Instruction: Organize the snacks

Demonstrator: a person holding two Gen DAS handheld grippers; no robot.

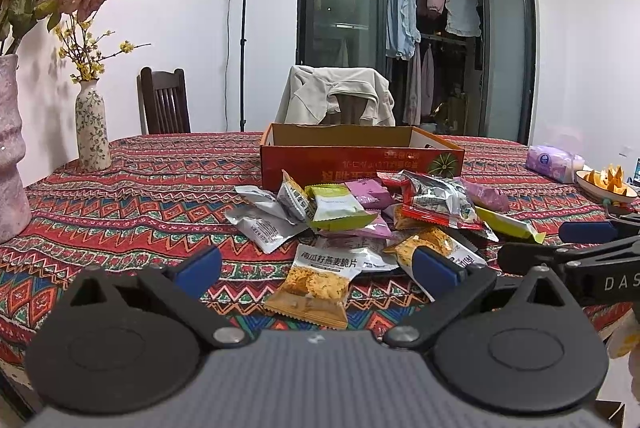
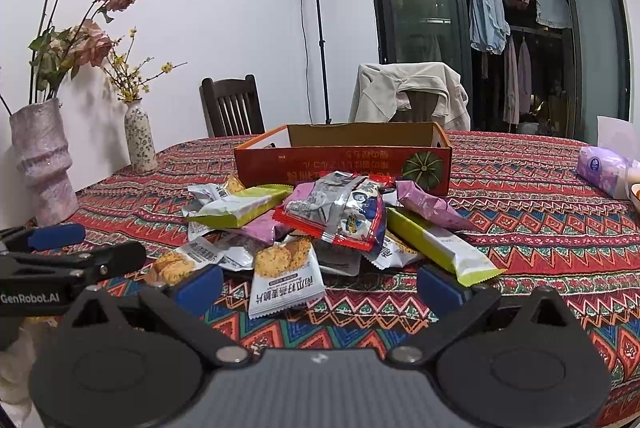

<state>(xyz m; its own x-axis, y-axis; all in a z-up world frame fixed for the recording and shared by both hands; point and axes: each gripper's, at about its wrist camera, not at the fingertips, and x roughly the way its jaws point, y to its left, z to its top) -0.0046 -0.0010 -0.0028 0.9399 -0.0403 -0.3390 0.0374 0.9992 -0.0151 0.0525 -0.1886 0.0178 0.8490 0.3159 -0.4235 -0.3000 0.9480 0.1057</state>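
An open orange cardboard box (image 1: 362,158) sits near the middle of the surface (image 1: 140,196), which is covered in a red patterned cloth; from my low angle I cannot see inside the box. A loose pile of snack packets (image 1: 360,216) lies just in front of the box, touching its near wall: silver, green, purple and red wrappers overlapping each other. One red-edged silver packet (image 2: 340,212) rests on top of the heap. A white and orange oat crisp packet (image 1: 318,280) lies at the near edge of the pile, closest to me. At the far right of the surface, a shallow bowl (image 1: 606,184) holds yellow-orange pieces, beside a purple tissue pack (image 1: 552,160). Two vases of flowers (image 1: 93,132) stand at the left edge. My left gripper (image 1: 316,264) hovers low over the surface, pointing at the pile, its blue-tipped fingers (image 1: 198,270) spread wide and holding nothing, with the oat crisp packet lying between them. My right gripper (image 2: 320,286) is level beside it, also aimed at the pile, fingers equally released and empty, another oat crisp packet (image 2: 286,280) between its tips.
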